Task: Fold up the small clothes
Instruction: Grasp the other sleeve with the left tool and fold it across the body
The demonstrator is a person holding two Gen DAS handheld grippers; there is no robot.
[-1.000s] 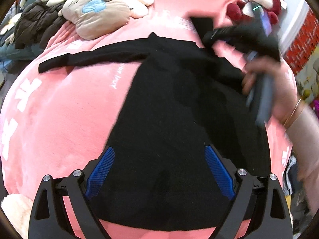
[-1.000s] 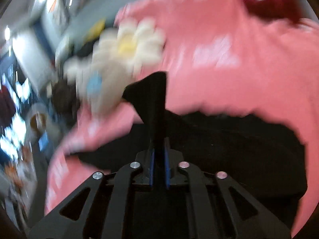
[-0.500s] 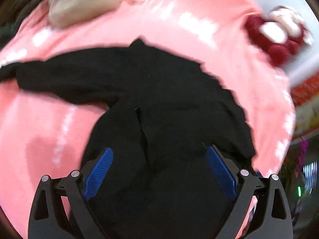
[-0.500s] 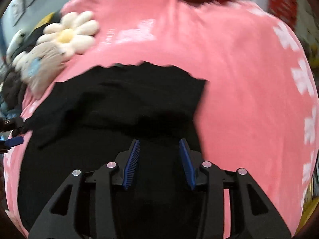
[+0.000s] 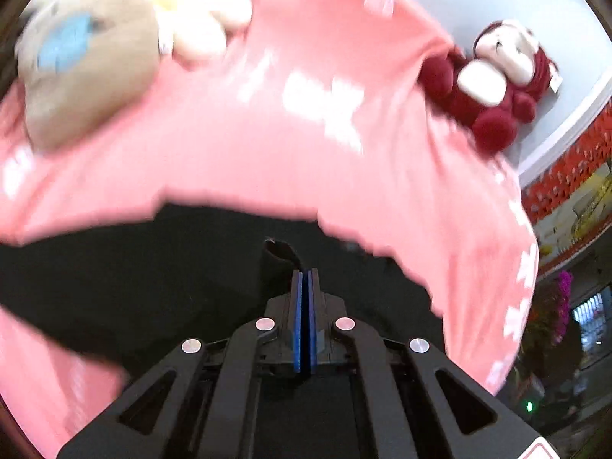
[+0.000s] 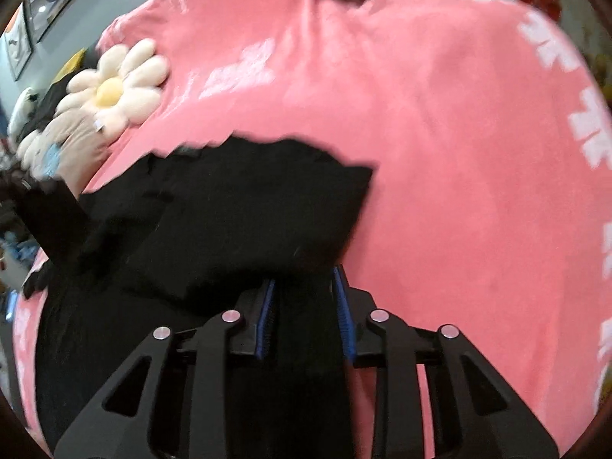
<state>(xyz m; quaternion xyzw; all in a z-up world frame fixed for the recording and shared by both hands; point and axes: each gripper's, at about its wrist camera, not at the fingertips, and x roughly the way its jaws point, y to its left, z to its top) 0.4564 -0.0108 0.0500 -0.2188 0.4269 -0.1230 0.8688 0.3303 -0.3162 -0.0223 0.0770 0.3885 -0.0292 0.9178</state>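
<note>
A black long-sleeved garment (image 6: 237, 214) lies on a pink blanket (image 6: 440, 145); its right sleeve is folded over the body. In the left wrist view the garment (image 5: 134, 267) spreads across the lower left. My left gripper (image 5: 305, 273) is shut on a pinch of black cloth that sticks up at its tips. My right gripper (image 6: 304, 285) is partly open, its blue pads on either side of the garment's near edge, with cloth between the jaws. The left gripper also shows at the far left of the right wrist view (image 6: 23, 187), with a sleeve hanging from it.
A beige plush pillow (image 5: 84, 61) and a flower plush (image 6: 114, 88) lie at the back left of the blanket. A red and white plush doll (image 5: 493, 84) sits at the back right by the wall. White characters are printed on the blanket (image 5: 325, 103).
My left gripper has gone from wide open over the garment to shut on its cloth. My right gripper let go of the sleeve it held a second ago and opened, now low at the garment's near edge.
</note>
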